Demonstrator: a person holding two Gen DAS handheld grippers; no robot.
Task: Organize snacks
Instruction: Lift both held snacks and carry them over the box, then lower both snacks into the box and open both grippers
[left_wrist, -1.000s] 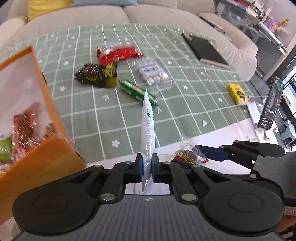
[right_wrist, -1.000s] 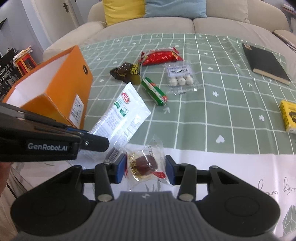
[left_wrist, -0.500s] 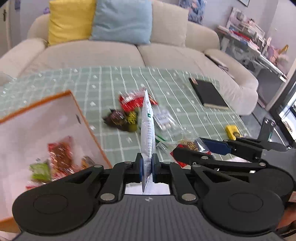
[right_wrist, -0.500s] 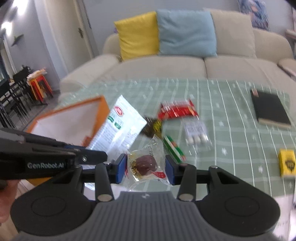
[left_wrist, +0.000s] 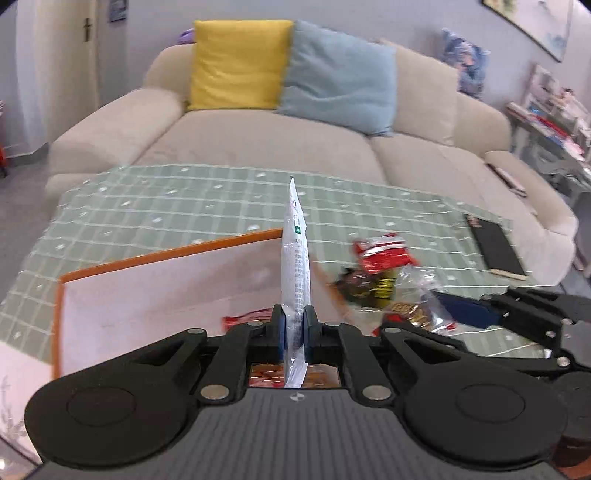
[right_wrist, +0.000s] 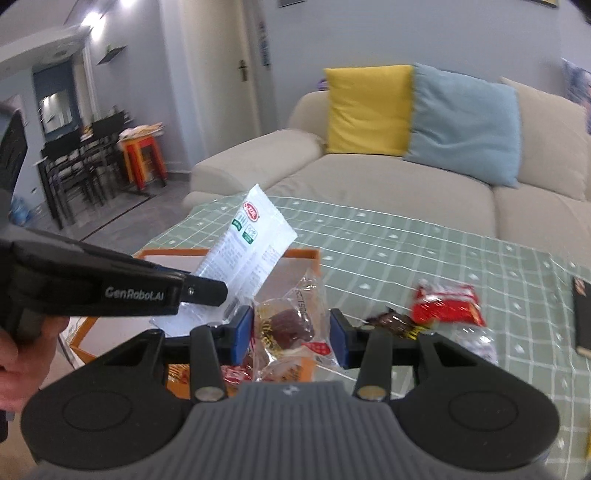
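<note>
Both tools are matte black, each with a ribbed grey plate at the near end flanked by two round black discs. Angled black link arms with silver rivet heads run forward to blue-padded fingers (right_wrist: 242, 334). The left tool (left_wrist: 294, 332) carries white "GenRobot.AI" lettering on its side; the right tool (right_wrist: 291, 334) shows a small white mark on its plate.

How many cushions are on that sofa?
2: a yellow cushion toward the sofa's left end, and a light blue cushion leaning right beside it. More could lie outside the picture.
</note>
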